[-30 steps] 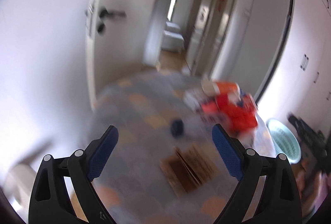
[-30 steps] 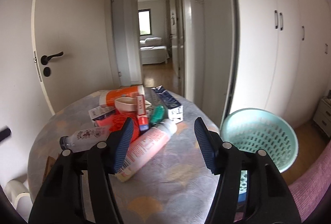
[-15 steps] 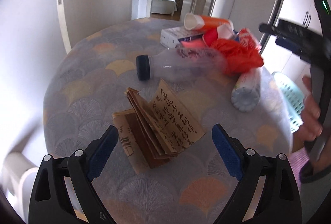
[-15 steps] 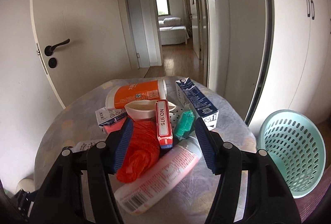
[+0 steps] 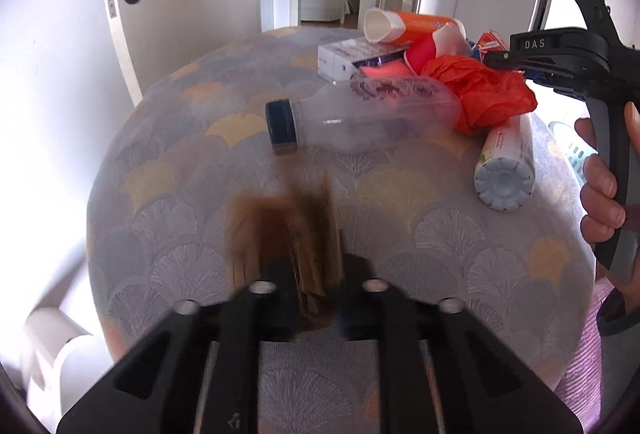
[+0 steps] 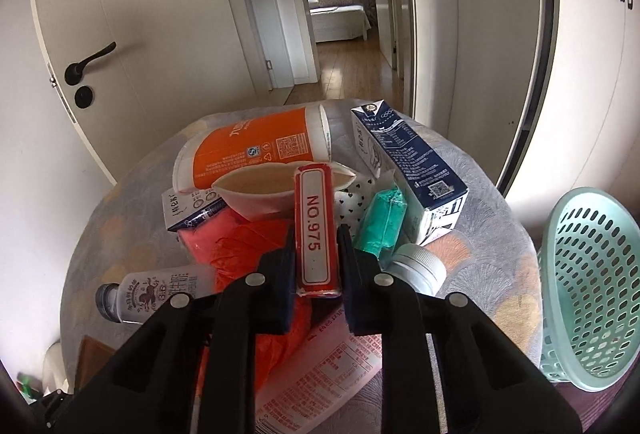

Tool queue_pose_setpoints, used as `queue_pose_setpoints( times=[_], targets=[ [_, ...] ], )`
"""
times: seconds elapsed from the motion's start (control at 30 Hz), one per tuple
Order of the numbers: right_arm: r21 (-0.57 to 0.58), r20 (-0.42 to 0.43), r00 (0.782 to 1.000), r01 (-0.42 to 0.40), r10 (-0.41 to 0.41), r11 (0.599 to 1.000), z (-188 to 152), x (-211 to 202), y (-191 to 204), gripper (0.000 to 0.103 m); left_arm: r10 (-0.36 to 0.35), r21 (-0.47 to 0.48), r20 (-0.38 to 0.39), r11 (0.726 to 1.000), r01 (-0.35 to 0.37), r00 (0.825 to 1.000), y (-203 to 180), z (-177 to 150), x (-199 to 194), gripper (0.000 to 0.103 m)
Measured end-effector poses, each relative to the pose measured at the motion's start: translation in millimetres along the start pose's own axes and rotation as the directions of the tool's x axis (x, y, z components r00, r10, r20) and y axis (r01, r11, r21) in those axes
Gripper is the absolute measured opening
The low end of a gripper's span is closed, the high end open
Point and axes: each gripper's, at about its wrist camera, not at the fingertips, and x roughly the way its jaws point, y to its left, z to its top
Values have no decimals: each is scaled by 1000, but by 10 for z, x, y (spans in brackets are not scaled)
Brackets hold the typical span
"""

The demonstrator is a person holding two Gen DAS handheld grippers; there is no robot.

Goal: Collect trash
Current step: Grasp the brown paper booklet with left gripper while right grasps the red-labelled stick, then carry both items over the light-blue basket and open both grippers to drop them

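My left gripper (image 5: 316, 298) is shut on a brown folded paper booklet (image 5: 296, 234), blurred, at the near side of the round table (image 5: 160, 234). My right gripper (image 6: 318, 274) is shut on a red box marked NO.975 (image 6: 318, 230) in the trash pile. The pile holds an orange cup (image 6: 256, 153), a blue milk carton (image 6: 408, 169), a clear bottle with a dark cap (image 5: 360, 113), a red plastic bag (image 5: 484, 93), a pink-labelled white bottle (image 6: 320, 366) and a green packet (image 6: 384, 226). A teal basket (image 6: 588, 294) stands to the table's right.
A white door with a black handle (image 6: 88, 61) is behind the table on the left. An open doorway (image 6: 340, 33) leads to a hallway. White wardrobe doors (image 6: 592, 73) are on the right. The right gripper and the hand holding it show in the left wrist view (image 5: 580, 73).
Both grippers went from open to shut. The left moved down onto the brown booklet and closed on it. The right moved forward into the pile and closed on the red box.
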Motion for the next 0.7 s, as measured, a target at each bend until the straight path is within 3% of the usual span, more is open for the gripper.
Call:
queue_pose_setpoints(
  times=[0.2,0.4,0.57,0.67,0.7],
  targets=[
    [-3,106,994,-42,42,999,32,-450,-80,15,-78,11,107,997,78,991,-38,155,-332,4],
    [55,228,973,-53,39,997,68,-1049,-398,15,-246,74,190,969,236,951,-340,509,-629,4],
    [156,305,949,28,-75,987,-4,-1534,-943,15,-370,165,203,926,340,907,-847,838,-655,4],
    [263,252,941,157,-225,952,-58,-1629,-1382,15,-436,238,197,890,389,878,-1284,990,-624,4],
    [292,238,941,166,-240,942,-77,-1636,-1509,15,-464,258,180,873,413,867,-1458,1045,-585,4]
  ],
)
